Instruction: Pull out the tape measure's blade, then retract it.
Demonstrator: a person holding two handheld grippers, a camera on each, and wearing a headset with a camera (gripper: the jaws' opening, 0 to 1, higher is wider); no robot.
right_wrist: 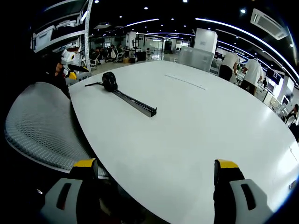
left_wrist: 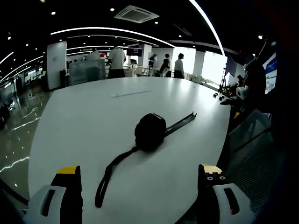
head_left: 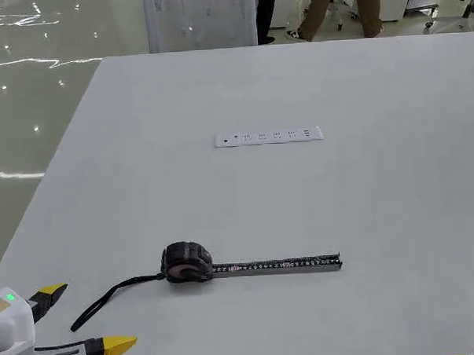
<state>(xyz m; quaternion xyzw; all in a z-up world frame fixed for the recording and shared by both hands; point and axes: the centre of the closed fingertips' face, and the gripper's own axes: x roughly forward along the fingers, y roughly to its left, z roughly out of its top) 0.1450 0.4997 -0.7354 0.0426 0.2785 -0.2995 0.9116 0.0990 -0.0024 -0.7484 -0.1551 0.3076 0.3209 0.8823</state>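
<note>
Tape measure [head_left: 187,263]: the dark round case lies on its side on the white table [head_left: 379,179], near the edge on my side and toward my left.
Blade [head_left: 276,264]: it is out of the case and lies flat on the table, pointing to my right, with the hook [head_left: 337,259] at the far end.
Strap [head_left: 108,297]: a black loop trails from the case toward my left gripper.
Left gripper [head_left: 90,316]: jaws wide apart and holding nothing, near the strap but not touching it.
Right gripper [right_wrist: 156,164]: jaws also spread and empty, well apart from the blade's end.
Power strip [head_left: 268,136]: lies farther back on the table, out of the way.
Step, I judge: the pull-out looks done; the retraction remains.
Risk: I cannot tell whether a lock holds the blade. If I release it without holding the case, the blade may snap back and make the light case jump or slide on the smooth table.
Second risk: a jaw may catch the strap and drag the case away.
</note>
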